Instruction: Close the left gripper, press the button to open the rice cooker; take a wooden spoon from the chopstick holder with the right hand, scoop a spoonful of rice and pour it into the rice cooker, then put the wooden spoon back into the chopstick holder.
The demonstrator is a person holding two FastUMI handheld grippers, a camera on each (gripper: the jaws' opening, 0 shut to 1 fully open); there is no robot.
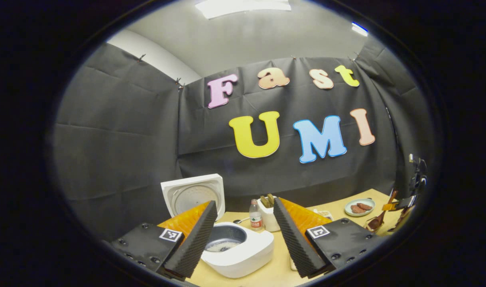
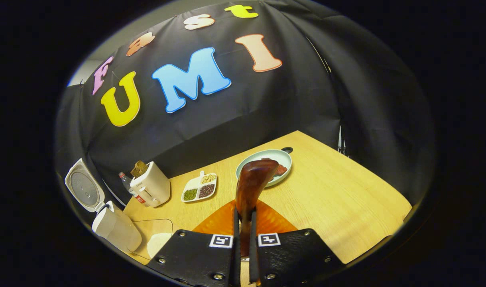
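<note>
The white rice cooker (image 1: 243,253) stands with its lid (image 1: 193,194) up, and rice lies in the inner pot (image 1: 225,241). My left gripper (image 1: 244,207) hangs open just above and in front of the cooker, holding nothing. Behind the cooker is the white chopstick holder (image 1: 269,218) with utensils in it. My right gripper (image 2: 243,217) is shut on the handle of the wooden spoon (image 2: 254,179), whose bowl points up and away over the table. I cannot tell whether the spoon carries rice. From the right gripper view the cooker (image 2: 116,229) and the holder (image 2: 152,186) sit far left.
A small bottle (image 1: 255,217) stands beside the holder. On the wooden table (image 2: 338,191) are a divided dish of beans (image 2: 199,187), a pale plate with reddish food (image 2: 278,159) and a clear container of rice (image 2: 157,239) next to the cooker. Black cloth walls close in the back and sides.
</note>
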